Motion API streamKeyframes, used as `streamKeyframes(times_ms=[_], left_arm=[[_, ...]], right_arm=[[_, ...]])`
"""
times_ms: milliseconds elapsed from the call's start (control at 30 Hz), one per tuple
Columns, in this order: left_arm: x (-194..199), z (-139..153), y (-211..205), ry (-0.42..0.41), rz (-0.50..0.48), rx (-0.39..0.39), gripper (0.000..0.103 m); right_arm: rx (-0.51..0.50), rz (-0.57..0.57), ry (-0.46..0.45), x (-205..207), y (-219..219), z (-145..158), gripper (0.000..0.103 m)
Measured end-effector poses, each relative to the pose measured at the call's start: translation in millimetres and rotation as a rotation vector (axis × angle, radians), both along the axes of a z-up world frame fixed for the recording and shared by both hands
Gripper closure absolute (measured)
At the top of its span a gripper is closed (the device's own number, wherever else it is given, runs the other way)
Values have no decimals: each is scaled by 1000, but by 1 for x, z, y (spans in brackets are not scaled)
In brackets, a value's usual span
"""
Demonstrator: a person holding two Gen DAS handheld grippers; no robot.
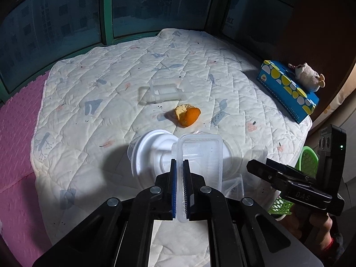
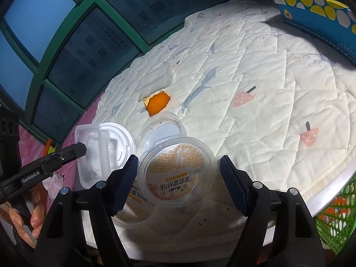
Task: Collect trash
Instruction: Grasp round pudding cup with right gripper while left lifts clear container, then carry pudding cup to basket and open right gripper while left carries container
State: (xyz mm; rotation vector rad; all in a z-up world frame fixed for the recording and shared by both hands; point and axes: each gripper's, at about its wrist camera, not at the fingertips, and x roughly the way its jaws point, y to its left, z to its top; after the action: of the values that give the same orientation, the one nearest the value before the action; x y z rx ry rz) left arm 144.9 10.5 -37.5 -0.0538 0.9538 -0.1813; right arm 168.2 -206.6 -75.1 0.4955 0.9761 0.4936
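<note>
Quilting covers the round table (image 1: 124,71), white cloth printed with grey fish and pink mushrooms; behind the table runs a green-framed window (image 1: 106,11) with dark apartment blocks beyond; off the table's left edge lies a pink mat (image 1: 17,133); at its right edge sits a blue tissue box (image 1: 287,89) with yellow and white ovals, a small plush toy (image 1: 308,74) on top; below the table's near right rim stands a green mesh basket (image 2: 336,218). Near the table's middle lies an orange peel (image 1: 187,115), a clear plastic tray (image 1: 165,89) just beyond it. At the near edge the left gripper (image 1: 179,169) is clamped tight on the rim of a clear plastic clamshell (image 1: 200,155), which stands over a white plastic lid (image 1: 149,153); its arm reads "GenRobot.AI" in the right wrist view. The right gripper (image 2: 178,178) has its jaws apart, a clear round container lid (image 2: 175,169) between them and not pressed; the lid's orange label carries Chinese print, too warped to read surely; the right gripper's body shows "DAS".
</note>
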Motion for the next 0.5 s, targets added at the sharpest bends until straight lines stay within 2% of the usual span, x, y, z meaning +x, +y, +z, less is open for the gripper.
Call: streamKeyframes(times_ms=[67, 500], left_arm=[[0, 4, 3, -8, 6, -3, 97], [-2, 35, -6, -60, -25, -34, 97]], right_arm=[[-2, -2, -1, -1, 1, -1, 35], [-5, -40, -56, -15, -10, 19, 36]])
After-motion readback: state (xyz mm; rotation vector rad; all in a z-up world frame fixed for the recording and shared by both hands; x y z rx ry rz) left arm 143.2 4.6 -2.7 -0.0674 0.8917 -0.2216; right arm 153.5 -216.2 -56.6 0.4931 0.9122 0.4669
